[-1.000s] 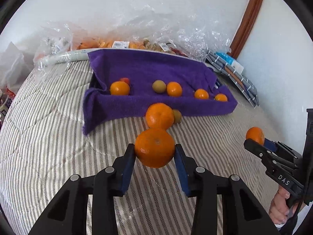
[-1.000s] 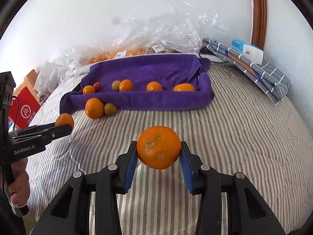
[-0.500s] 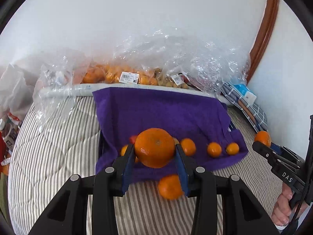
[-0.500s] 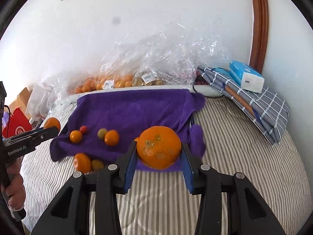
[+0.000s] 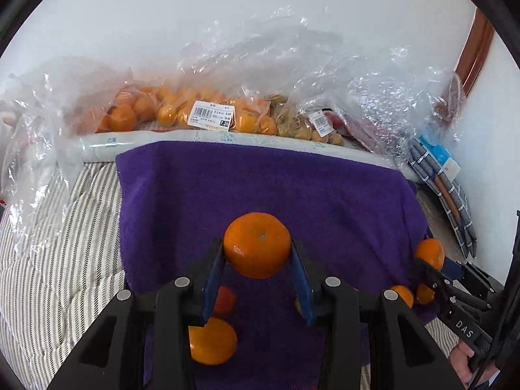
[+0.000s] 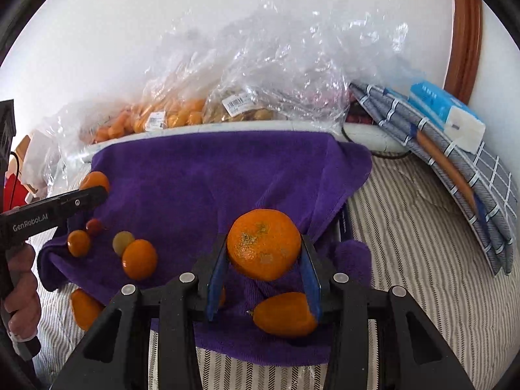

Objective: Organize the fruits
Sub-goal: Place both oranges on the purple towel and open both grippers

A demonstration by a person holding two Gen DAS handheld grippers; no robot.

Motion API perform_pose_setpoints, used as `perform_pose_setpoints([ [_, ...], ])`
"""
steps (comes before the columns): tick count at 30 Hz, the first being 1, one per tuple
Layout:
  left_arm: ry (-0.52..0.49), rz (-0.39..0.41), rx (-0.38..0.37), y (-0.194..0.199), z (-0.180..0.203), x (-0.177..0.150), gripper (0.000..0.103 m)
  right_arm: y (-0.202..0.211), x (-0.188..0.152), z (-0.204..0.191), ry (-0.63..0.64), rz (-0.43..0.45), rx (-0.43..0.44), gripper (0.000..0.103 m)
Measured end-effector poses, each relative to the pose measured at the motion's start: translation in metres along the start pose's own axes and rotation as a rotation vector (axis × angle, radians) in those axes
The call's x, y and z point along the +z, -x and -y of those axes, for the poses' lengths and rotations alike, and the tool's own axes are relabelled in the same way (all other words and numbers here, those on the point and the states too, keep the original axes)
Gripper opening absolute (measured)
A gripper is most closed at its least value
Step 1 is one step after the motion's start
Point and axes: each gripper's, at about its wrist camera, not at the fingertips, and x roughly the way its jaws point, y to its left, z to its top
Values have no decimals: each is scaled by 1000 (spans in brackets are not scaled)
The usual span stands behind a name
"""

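Two hand-held tongs hang over a purple towel [image 5: 292, 195] spread on a striped bed [image 6: 422, 243], each clamped on a piece of citrus. The left tongs [image 5: 256, 253] grip a smooth orange [image 5: 256, 243] between blue pads, above the middle of the towel. The right tongs [image 6: 264, 253] pinch a blemished orange [image 6: 264, 243], marked with brownish patches, over the towel's near right part.

On the towel below lie loose fruits: a large tangerine [image 6: 139, 259], a greenish fruit [image 6: 123, 241] touching it, a small orange fruit [image 6: 78, 243] and a red cherry tomato [image 6: 94, 225] towards the towel's left edge, and an oblong orange fruit [image 6: 284, 314] under the right tongs. Another orange [image 6: 85, 308] sits on the bed just off the towel's near left corner.

Beyond the towel's far edge, clear plastic bags [image 5: 260, 74] of oranges and yellowish fruit lie against the white wall. To the towel's right, a folded checked cloth [image 6: 455, 169] carries a blue tissue pack [image 6: 445, 113].
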Motion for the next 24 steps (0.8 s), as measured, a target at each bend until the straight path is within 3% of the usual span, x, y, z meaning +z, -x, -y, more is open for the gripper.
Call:
perform_pose_setpoints([
  [14, -55, -71, 32, -18, 12, -5, 39, -13, -6, 0, -5, -45, -3, 42],
  [16, -70, -58, 25, -10, 13, -5, 39, -11, -6, 0, 8, -55, -2, 43],
  [20, -57, 4, 8, 19, 10, -6, 51, 13, -4, -5, 10, -8, 12, 46],
  [24, -22, 22, -3, 46, 5, -16, 51, 44, -6, -16, 23, 37, 20, 47],
])
